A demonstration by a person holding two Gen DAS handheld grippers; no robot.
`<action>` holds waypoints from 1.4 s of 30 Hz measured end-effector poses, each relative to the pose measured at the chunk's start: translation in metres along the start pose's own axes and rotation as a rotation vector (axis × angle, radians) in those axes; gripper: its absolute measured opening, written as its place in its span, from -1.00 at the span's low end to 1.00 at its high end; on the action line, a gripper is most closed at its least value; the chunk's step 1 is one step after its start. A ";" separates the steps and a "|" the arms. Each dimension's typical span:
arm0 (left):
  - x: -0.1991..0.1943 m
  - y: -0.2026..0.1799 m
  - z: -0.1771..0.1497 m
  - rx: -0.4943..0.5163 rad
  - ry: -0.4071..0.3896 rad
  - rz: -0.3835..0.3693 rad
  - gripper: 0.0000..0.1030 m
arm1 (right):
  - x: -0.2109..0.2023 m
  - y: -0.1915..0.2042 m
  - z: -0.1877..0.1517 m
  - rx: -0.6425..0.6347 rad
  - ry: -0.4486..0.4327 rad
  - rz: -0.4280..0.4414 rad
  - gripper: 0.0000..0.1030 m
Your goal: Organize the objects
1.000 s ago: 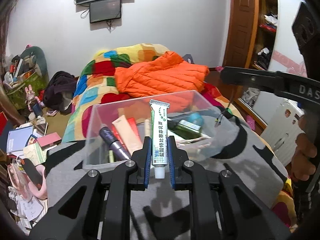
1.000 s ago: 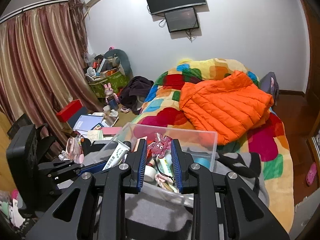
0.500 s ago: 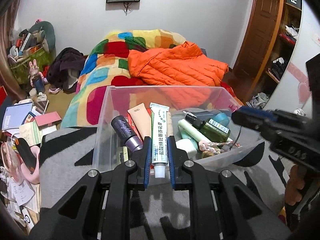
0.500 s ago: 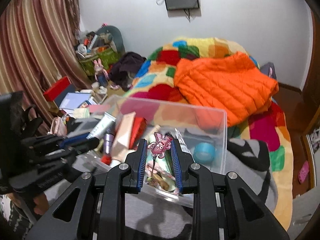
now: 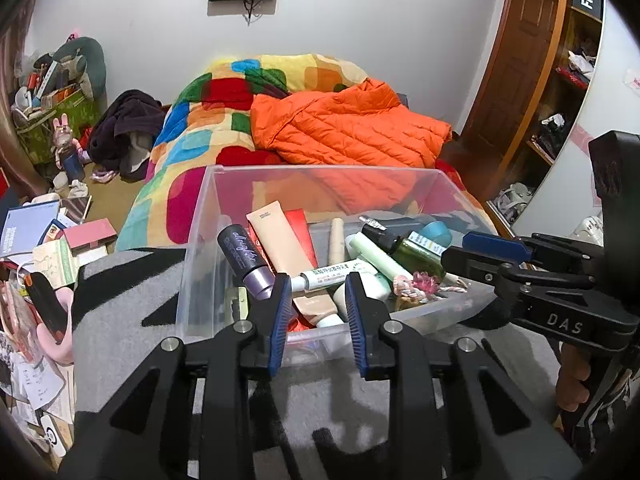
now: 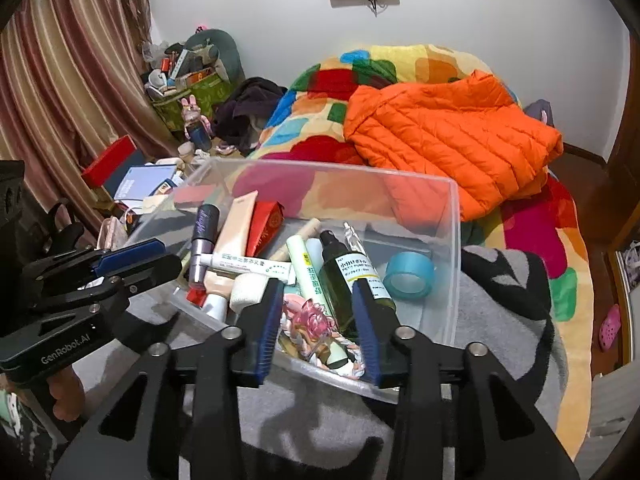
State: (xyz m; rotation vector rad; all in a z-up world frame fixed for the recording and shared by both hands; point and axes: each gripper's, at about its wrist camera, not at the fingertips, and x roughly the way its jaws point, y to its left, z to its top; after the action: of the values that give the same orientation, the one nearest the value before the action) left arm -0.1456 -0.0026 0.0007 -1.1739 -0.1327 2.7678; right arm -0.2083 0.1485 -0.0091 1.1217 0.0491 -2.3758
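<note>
A clear plastic bin (image 5: pixel 320 170) sits on a grey and black blanket (image 5: pixel 120 300), filled with several tubes and bottles. My left gripper (image 5: pixel 316 320) hangs over the bin's near edge and its jaws are opening, with nothing pressed between them. The white tube with green print (image 5: pixel 336 274) lies loose on the pile just beyond its fingertips. My right gripper (image 6: pixel 318 320) is also opening, over the bin's (image 6: pixel 320 168) near right corner. The pink charm (image 6: pixel 312 316) with its braided cord rests in the bin below the gap, free of the pads. Each gripper shows in the other's view: the right gripper (image 5: pixel 492 248) and the left gripper (image 6: pixel 132 256).
An orange puffer jacket (image 5: pixel 348 128) lies on a bright patchwork blanket (image 5: pixel 224 92) behind the bin. Books, boxes and bags crowd the floor at the left (image 5: pixel 48 236). A wooden wardrobe (image 5: pixel 520 80) stands at the right. A blue tape roll (image 6: pixel 410 274) lies in the bin.
Both grippers came down over the bin and their jaws spread. The white tube left the left jaws and lies in the bin; the pink charm dropped from the right jaws.
</note>
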 end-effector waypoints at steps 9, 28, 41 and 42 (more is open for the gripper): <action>-0.030 -0.009 -0.008 0.021 -0.104 0.026 0.13 | -0.034 0.013 -0.009 -0.046 -0.108 -0.066 0.08; -0.057 -0.024 -0.042 0.011 -0.188 0.075 0.79 | -0.073 0.025 -0.050 -0.040 -0.188 -0.052 0.60; -0.053 -0.018 -0.053 -0.028 -0.166 0.062 0.80 | -0.072 0.029 -0.060 -0.042 -0.191 -0.042 0.60; -0.053 -0.017 -0.053 -0.030 -0.166 0.060 0.80 | -0.073 0.029 -0.060 -0.042 -0.190 -0.041 0.60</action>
State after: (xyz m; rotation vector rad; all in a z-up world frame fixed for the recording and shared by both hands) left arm -0.0697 0.0079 0.0038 -0.9688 -0.1581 2.9236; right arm -0.1134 0.1687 0.0096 0.8798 0.0564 -2.4952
